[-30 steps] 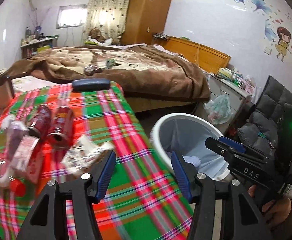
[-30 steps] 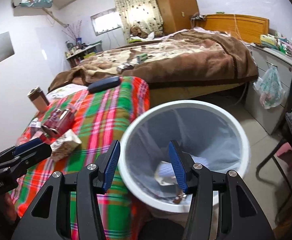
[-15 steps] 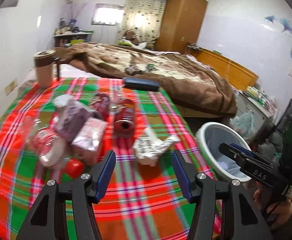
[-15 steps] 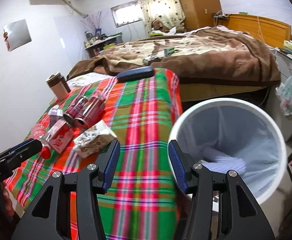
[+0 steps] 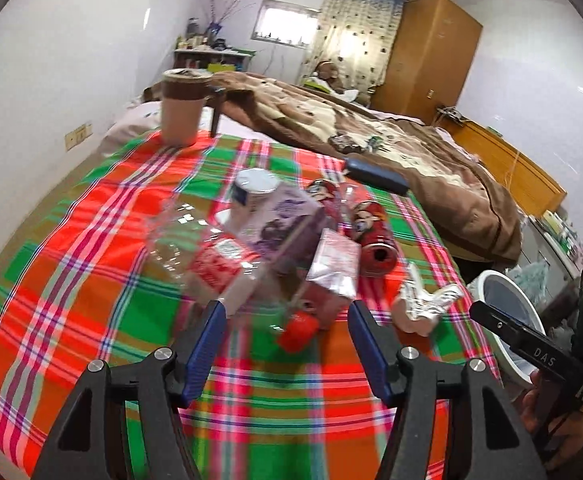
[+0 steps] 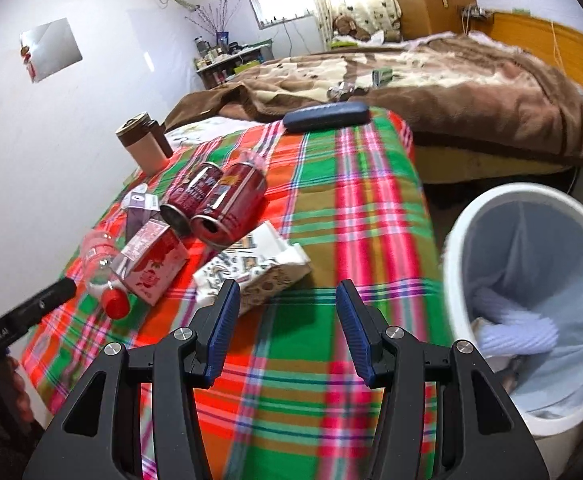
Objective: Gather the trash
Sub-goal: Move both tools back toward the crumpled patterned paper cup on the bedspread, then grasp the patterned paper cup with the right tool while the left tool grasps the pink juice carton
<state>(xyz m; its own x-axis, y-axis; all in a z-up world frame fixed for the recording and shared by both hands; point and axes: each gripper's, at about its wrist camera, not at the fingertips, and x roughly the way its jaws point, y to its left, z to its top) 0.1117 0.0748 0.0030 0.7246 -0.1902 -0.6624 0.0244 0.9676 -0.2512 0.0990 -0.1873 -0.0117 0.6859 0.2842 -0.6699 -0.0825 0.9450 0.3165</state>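
Left gripper (image 5: 285,334) has swung from the bin (image 6: 467,240) to the red-capped bottle (image 5: 297,330); both grippers' jaws wide, empty

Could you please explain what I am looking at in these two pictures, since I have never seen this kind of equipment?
No robot here: a person holds a two-finger gripper in each hand, and each carries a fisheye camera looking along its fingers. One picture is from the left gripper, the other from the right gripper. Both are open and hold nothing. On the plaid tablecloth lies trash: two red cans, a clear bottle with a red cap, a pink carton, a purple carton and a crumpled wrapper. A brown-lidded cup and a dark case stand farther back. The white bin beside the table already holds some waste.
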